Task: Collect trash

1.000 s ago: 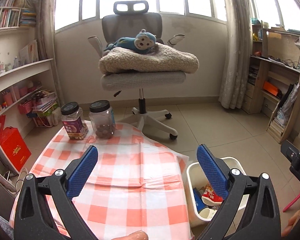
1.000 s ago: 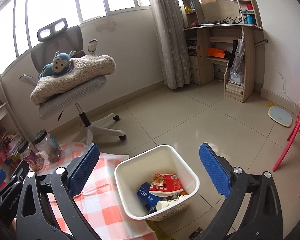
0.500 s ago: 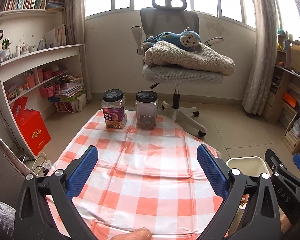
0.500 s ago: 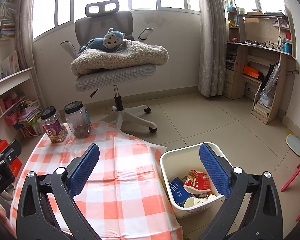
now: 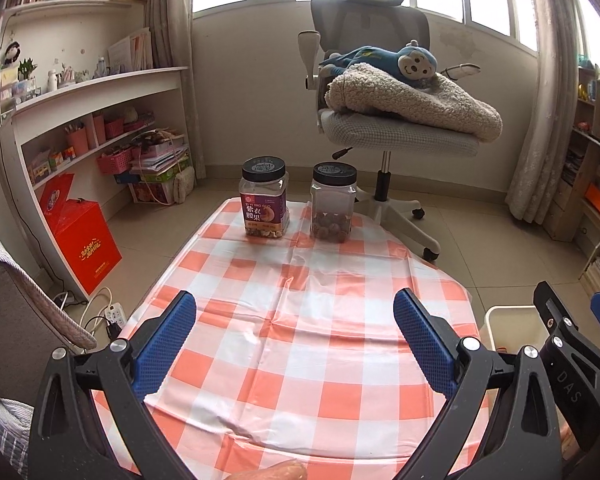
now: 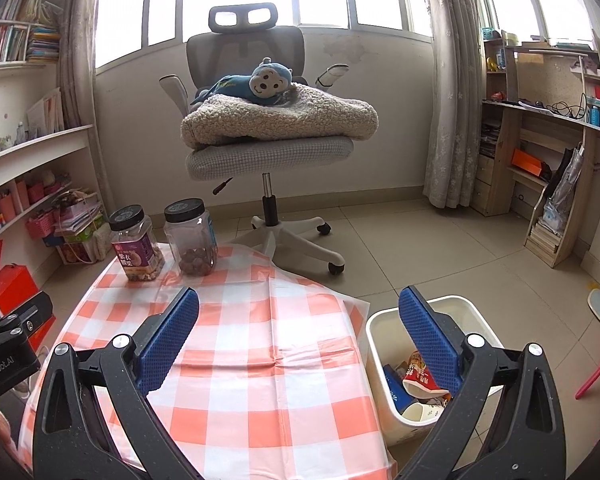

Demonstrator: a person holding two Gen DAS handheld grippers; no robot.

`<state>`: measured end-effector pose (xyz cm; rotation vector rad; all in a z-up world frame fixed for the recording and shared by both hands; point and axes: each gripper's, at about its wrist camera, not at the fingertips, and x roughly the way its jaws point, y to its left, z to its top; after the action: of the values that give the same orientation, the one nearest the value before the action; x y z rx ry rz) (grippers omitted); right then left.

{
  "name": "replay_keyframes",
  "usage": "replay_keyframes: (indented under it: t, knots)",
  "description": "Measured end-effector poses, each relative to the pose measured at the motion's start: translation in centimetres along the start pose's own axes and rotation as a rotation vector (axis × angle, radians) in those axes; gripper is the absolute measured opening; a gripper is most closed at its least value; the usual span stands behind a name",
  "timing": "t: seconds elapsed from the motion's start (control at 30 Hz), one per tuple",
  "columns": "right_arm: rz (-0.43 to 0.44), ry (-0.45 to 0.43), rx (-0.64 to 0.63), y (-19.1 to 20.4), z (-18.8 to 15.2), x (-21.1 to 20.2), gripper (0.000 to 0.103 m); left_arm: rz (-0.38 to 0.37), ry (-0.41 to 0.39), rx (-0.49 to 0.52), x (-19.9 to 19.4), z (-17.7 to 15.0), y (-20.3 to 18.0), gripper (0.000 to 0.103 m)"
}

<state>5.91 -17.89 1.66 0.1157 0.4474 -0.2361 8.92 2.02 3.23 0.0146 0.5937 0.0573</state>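
A white trash bin point(image 6: 384, 344) stands on the floor right of the table, holding a red-and-white wrapper point(image 6: 422, 380), a blue pack and a paper cup. Its rim shows in the left wrist view point(image 5: 512, 320). My left gripper point(image 5: 294, 336) is open and empty above the checked tablecloth point(image 5: 300, 320). My right gripper point(image 6: 298, 332) is open and empty above the table's right edge and the bin. No loose trash shows on the tablecloth point(image 6: 240, 352).
Two black-lidded jars, a labelled nut jar point(image 5: 264, 204) and a clear one point(image 5: 334, 204), stand at the table's far end. A grey office chair point(image 5: 384, 128) with a blanket and blue monkey toy stands beyond. Shelves and a red box point(image 5: 80, 236) are left.
Both grippers have swung left, from over the bin toward the table. The jars and tablecloth now sit more central in both views. Both stay open.
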Motion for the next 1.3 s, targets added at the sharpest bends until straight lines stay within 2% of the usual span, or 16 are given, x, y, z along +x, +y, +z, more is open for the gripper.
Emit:
replay_keyframes:
  t: [1.3]
  knots:
    - [0.002, 0.036, -0.005, -1.0, -0.3, 0.8, 0.096, -0.02, 0.006, 0.012, 0.6, -0.5, -1.9, 0.096]
